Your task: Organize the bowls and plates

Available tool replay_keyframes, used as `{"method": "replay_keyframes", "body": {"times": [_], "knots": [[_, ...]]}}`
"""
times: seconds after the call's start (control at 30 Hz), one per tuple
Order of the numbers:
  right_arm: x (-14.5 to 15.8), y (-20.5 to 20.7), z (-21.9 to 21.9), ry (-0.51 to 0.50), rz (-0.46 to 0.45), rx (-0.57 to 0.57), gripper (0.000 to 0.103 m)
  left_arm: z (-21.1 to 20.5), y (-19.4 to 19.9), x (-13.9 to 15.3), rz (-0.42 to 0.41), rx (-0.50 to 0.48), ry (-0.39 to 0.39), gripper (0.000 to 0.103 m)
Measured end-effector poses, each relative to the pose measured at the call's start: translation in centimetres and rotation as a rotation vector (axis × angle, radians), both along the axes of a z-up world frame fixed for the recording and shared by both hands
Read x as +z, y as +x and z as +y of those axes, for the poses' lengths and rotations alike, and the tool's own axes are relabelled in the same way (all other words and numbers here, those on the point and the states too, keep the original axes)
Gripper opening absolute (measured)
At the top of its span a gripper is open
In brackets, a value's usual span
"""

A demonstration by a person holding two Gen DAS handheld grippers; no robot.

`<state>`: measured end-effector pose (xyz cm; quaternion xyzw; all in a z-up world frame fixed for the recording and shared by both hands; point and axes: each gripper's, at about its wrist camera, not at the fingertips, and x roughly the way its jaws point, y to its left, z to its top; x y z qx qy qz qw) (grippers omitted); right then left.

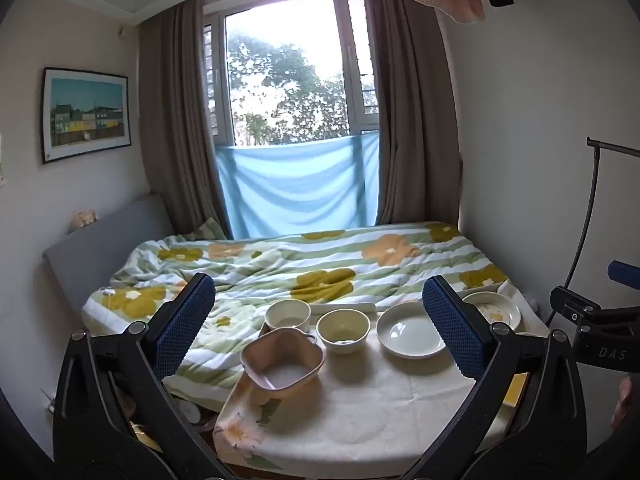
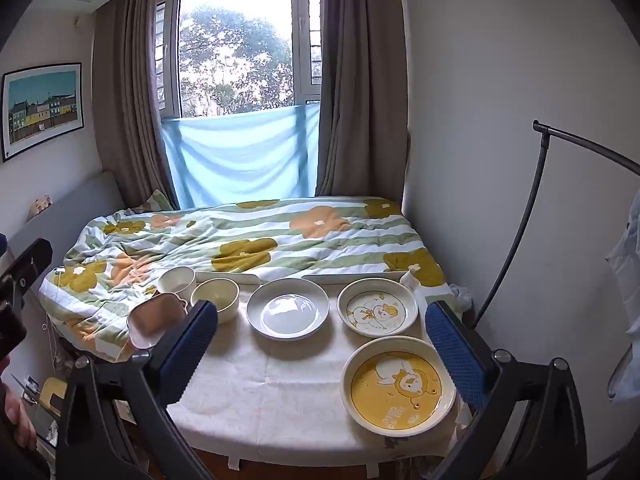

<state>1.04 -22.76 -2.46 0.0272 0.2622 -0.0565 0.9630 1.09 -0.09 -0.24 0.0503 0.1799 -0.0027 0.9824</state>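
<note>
On a small table covered with a pale embossed cloth sit three bowls and three plates, all of them empty. At the far left a white round bowl stands just beside a cream round bowl; nearer, at the table's left edge, a pinkish squarish bowl with small handles sits tilted. To the right lie a plain white glossy plate, a cream plate with a cartoon figure and, nearest, a yellow cartoon plate. The left gripper hovers with its jaws spread wide and nothing between them; in its view the bowls and white plate lie beyond and between the blue textured pads. The right gripper is likewise spread and empty, its right pad just beside the yellow plate in its view. Behind the table, a flowered quilt covers a bed.
</note>
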Motion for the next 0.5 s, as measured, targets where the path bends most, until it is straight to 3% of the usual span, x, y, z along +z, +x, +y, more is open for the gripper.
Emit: {"method": "replay_keyframes", "body": {"times": [0.07, 0.2, 0.3, 0.5], "knots": [[0.0, 0.0, 0.0, 0.0, 0.003, -0.001, 0.103, -1.3, 0.2, 0.2, -0.026, -0.011, 0.054, 0.103], [0.0, 0.0, -0.1, 0.004, 0.0, -0.001, 0.103, -2.0, 0.6, -0.1, -0.041, -0.014, 0.037, 0.103], [-0.1, 0.1, -0.2, 0.007, 0.002, -0.002, 0.103, 0.0, -0.4, 0.0, -0.055, -0.025, -0.007, 0.103], [0.0, -0.2, 0.0, 0.008, -0.005, 0.008, 0.103, 0.1, -0.1, 0.2, -0.044, -0.005, -0.009, 0.103]]}}
